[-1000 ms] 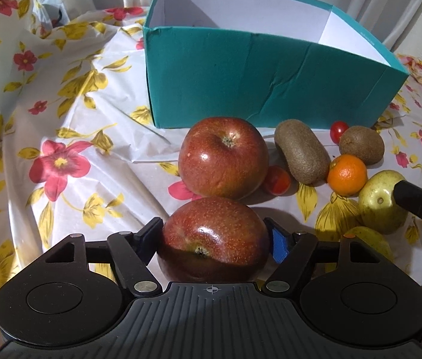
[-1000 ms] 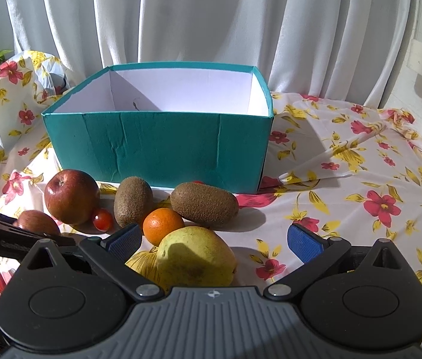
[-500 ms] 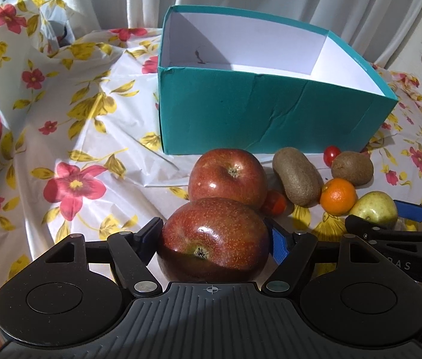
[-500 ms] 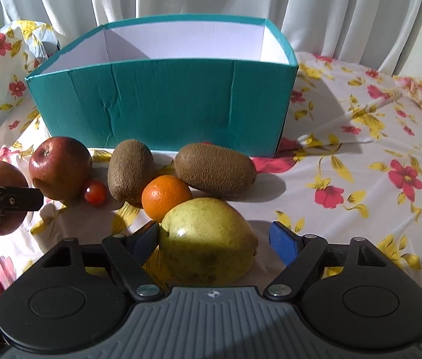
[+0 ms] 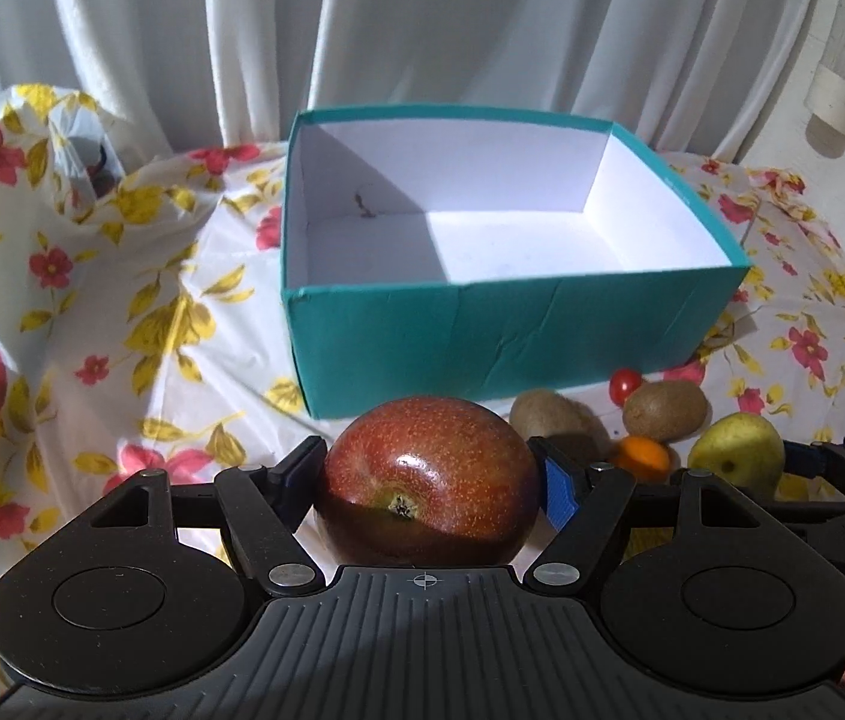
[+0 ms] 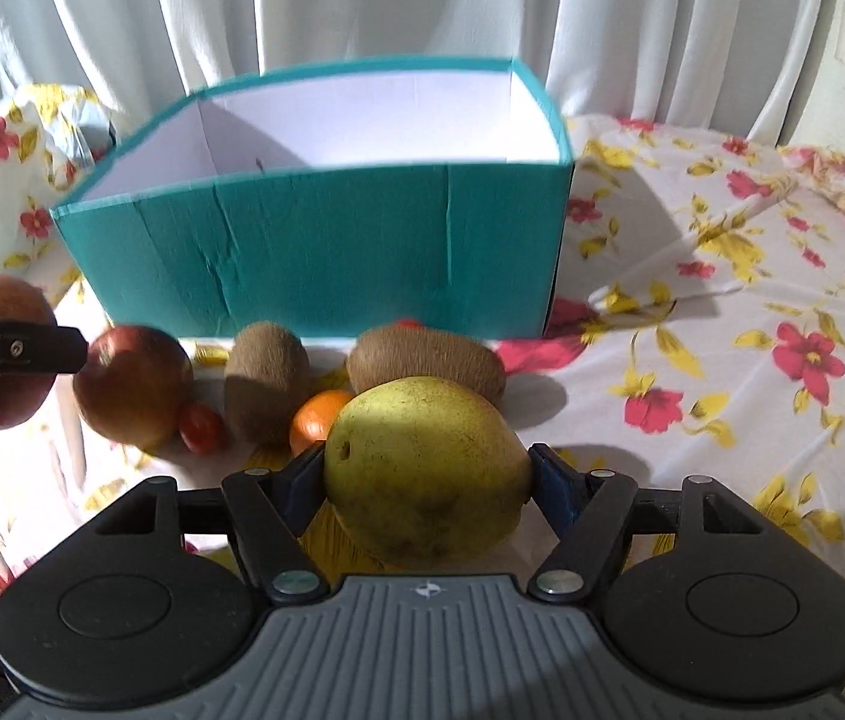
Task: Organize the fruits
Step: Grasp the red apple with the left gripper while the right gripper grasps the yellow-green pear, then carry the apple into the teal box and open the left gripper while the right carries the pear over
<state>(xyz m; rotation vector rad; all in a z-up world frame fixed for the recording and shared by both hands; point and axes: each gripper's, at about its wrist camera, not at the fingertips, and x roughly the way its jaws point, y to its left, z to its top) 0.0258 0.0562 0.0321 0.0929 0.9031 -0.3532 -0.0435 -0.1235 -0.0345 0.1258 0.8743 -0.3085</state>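
Left tongs point(image 5: 428, 480) clamp a red apple point(image 5: 428, 480), lifted clear of the cloth-covered bench point(image 5: 122, 312), just short of the empty teal box point(image 5: 482, 324) at mid-bench. Right tongs point(image 6: 427, 477) are closing on a pear point(image 6: 427, 468), pads at both flanks. Advice: carry the apple over the near wall, lower to the floor before letting go. Second apple point(image 6: 133, 387), kiwis, orange wait along the box front.

Second apple point(image 6: 134, 384) hidden in left wrist view; small tomato point(image 6: 409, 322) mostly hidden behind kiwi point(image 6: 425, 363); box edges blurred.
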